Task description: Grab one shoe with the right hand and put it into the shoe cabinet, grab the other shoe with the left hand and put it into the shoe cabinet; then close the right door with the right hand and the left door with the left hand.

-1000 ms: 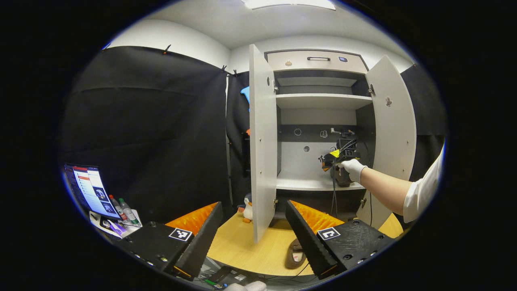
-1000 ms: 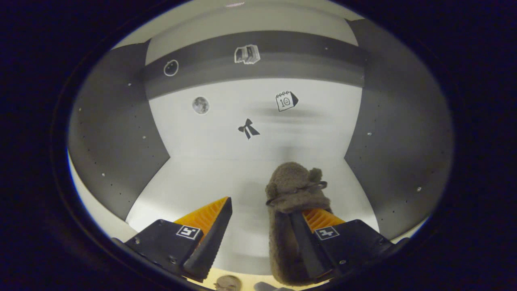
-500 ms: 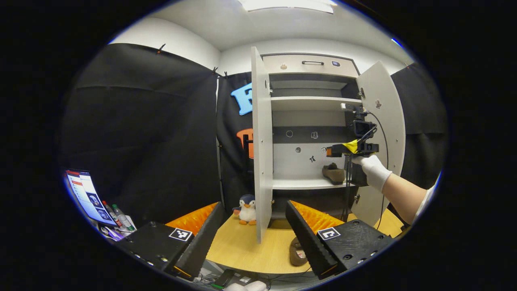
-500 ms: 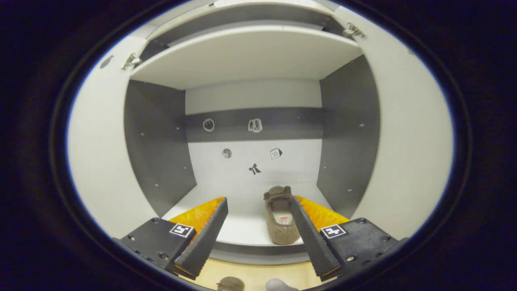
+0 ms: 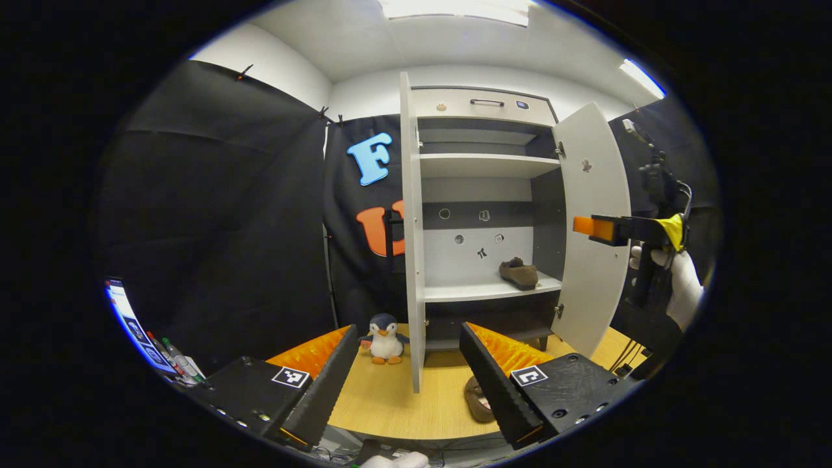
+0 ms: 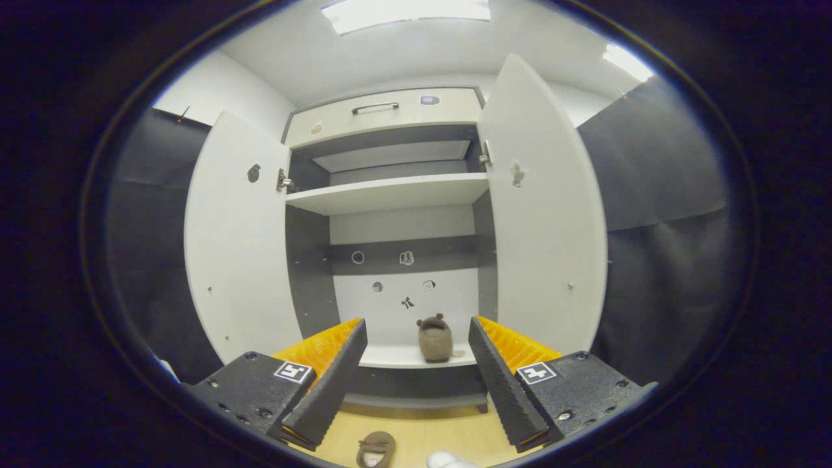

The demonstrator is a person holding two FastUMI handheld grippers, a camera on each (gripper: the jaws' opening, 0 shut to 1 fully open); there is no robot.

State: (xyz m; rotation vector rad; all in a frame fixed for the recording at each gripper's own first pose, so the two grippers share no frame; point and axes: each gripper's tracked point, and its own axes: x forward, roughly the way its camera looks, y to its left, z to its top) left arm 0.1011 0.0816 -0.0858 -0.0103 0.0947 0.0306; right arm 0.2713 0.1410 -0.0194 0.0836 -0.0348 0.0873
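Brown and fuzzy, one shoe (image 5: 519, 272) lies on the lower shelf (image 5: 487, 290) of the shoe cabinet (image 5: 484, 104), toward the shelf's right end, with nothing touching it. In the right gripper view the same shoe (image 6: 435, 338) sits toe-on at the shelf's front edge. The other shoe (image 5: 479, 400) rests on the wooden table (image 5: 396, 409) near its front edge, just beside the right finger of the left hand-held gripper (image 5: 408, 377); in the right gripper view it shows low down at the table's near edge (image 6: 376, 450).

Both cabinet doors stand wide open. The left door (image 5: 409, 234) juts edge-on toward the left gripper view's camera, standing between that gripper and the left part of the opening. The right door (image 5: 590, 227) swings out to the right.

The left hand-held gripper hangs over the table's front edge, jaws spread wide and empty. The right hand-held gripper (image 6: 416, 374) also has its jaws spread wide with nothing between them, facing the cabinet and well apart from it. In the left gripper view it appears at far right (image 5: 588, 225), held in a white-gloved hand (image 5: 682, 286), past the right door's outer edge.

A toy penguin (image 5: 385, 338) stands on the table beside the left door's foot. A monitor (image 5: 130, 318) and some bottles (image 5: 175, 351) sit at far left.
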